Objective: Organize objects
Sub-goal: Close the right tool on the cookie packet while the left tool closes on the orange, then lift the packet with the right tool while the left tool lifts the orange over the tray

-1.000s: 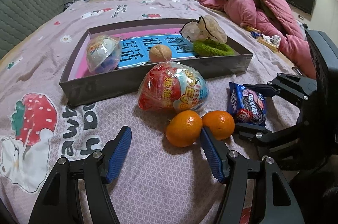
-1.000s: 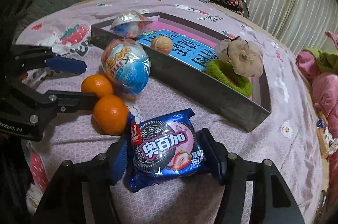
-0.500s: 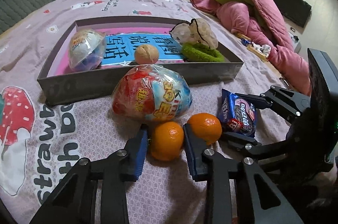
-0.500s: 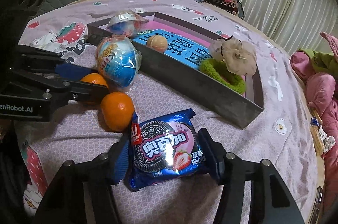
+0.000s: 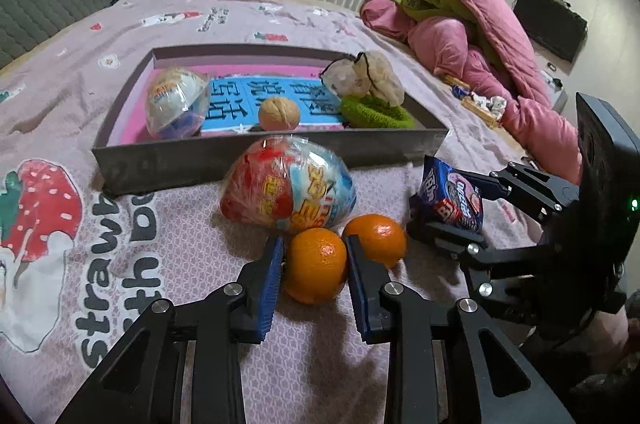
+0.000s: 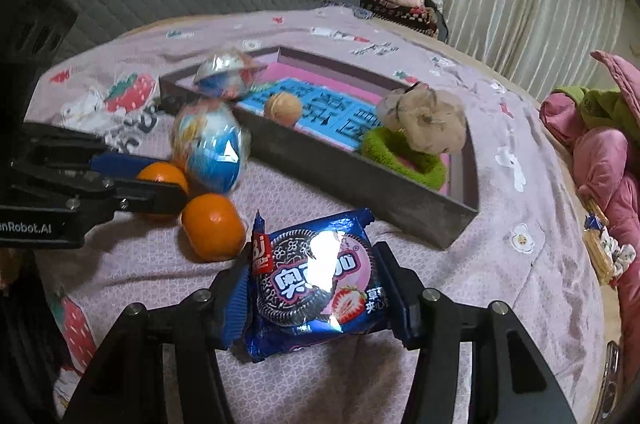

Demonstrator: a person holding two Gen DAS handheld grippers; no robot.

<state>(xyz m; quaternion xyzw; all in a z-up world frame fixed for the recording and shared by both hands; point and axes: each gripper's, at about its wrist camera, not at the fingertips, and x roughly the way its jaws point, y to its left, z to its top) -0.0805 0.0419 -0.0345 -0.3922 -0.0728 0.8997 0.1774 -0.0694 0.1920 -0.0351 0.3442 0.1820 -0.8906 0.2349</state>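
Left claw (image 5: 314,266): clamped on the near tangerine (image 5: 316,266), blue pads pressing both flanks. One second back, spread wide and short of the fruit; half a second back, already closed around it. Grip now complete, fruit resting on the bedspread (image 5: 180,244), not yet lifted.

Right claw (image 6: 316,298): closed on the cookie packet (image 6: 316,284), wrapper crinkled between the pads. Closing further over the last half second, packet between the fingers throughout. In the left view, packet tilted up on edge rather than flat as a second ago; whether clear of the bedspread cannot be told.

Just beside the gripped fruit, on its right: second tangerine (image 5: 376,238), loose, touching or nearly touching the right-hand finger of the left claw. Directly beyond: large wrapped egg toy (image 5: 288,183), lying outside the tray (image 5: 240,159), close against its front wall.

Inside the tray: smaller wrapped egg toy (image 5: 176,103), walnut (image 5: 279,113), green hair band (image 5: 376,113) with a beige scrunchie (image 5: 366,77) on top.

Meaning for the task, as a judgement: both pickups secured, next stage likely lift and carry over the front wall into the tray. Still outside: four items, two of them in hand. Caution for the lift: risk of nudging the loose tangerine and setting it rolling.
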